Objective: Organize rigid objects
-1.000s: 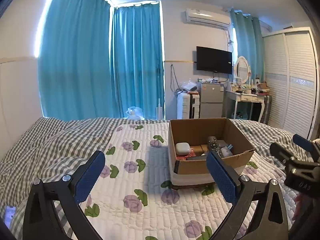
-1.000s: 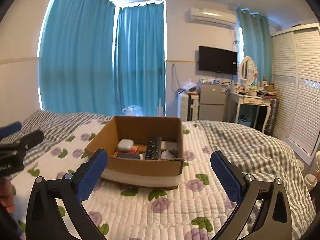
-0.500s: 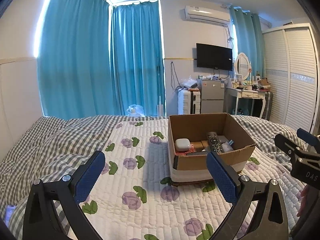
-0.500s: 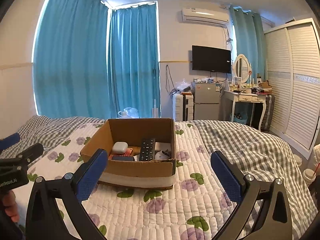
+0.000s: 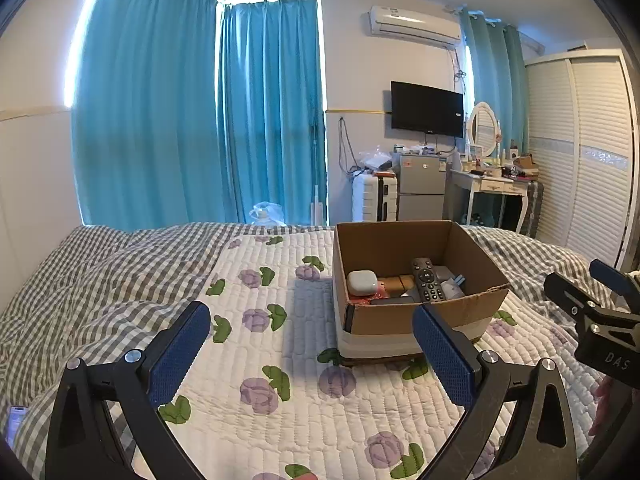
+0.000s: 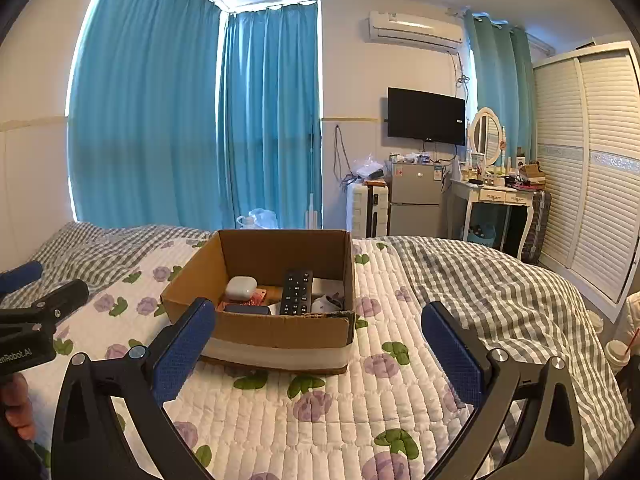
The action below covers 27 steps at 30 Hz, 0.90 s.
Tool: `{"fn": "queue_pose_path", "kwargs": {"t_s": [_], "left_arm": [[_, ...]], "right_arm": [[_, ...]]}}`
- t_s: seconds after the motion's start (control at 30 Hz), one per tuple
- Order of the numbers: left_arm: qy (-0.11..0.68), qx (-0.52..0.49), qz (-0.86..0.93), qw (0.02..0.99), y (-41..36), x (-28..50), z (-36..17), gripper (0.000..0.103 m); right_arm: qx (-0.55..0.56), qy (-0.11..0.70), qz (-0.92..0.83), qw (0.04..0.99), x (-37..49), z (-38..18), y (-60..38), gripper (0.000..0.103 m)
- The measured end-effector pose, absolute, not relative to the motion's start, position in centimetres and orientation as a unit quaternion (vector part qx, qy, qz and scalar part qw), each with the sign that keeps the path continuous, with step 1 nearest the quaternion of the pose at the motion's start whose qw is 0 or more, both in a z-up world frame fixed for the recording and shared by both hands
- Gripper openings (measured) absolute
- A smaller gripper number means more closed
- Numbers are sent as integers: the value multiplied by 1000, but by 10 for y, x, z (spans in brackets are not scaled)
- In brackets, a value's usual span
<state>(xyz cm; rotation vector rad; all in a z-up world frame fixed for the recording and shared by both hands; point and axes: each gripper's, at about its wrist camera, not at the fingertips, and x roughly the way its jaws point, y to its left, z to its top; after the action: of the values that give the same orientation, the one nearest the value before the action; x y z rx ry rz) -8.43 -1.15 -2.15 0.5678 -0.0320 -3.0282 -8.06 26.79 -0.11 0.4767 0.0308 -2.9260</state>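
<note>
Remote point(image 6: 296, 291) inside cardboard box point(image 6: 280, 330)

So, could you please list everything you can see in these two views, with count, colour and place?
cardboard box: 1, brown, on the quilt
remote control: 1, black, in the box
earbud case: 1, white, in the box, left of the remote
quilt: 1, white with purple flowers, on the bed
checked blanket: 1, grey and white, around the quilt
curtains: teal, drawn at the back
television: 1, black, on the wall
air conditioner: 1, white, above the television
fridge: 1, grey, below the television
wardrobe: 1, white, right
left gripper: open, empty
right gripper: open, empty
</note>
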Motion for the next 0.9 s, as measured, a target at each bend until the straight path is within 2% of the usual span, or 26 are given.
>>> {"fn": "queue_pose_path", "kwargs": {"t_s": [0.9], "left_arm": [[-19,189,-982,26,-12,-85,-24,103]], "right_arm": [[177,14,-981,83,-86,-8,265,103]]}}
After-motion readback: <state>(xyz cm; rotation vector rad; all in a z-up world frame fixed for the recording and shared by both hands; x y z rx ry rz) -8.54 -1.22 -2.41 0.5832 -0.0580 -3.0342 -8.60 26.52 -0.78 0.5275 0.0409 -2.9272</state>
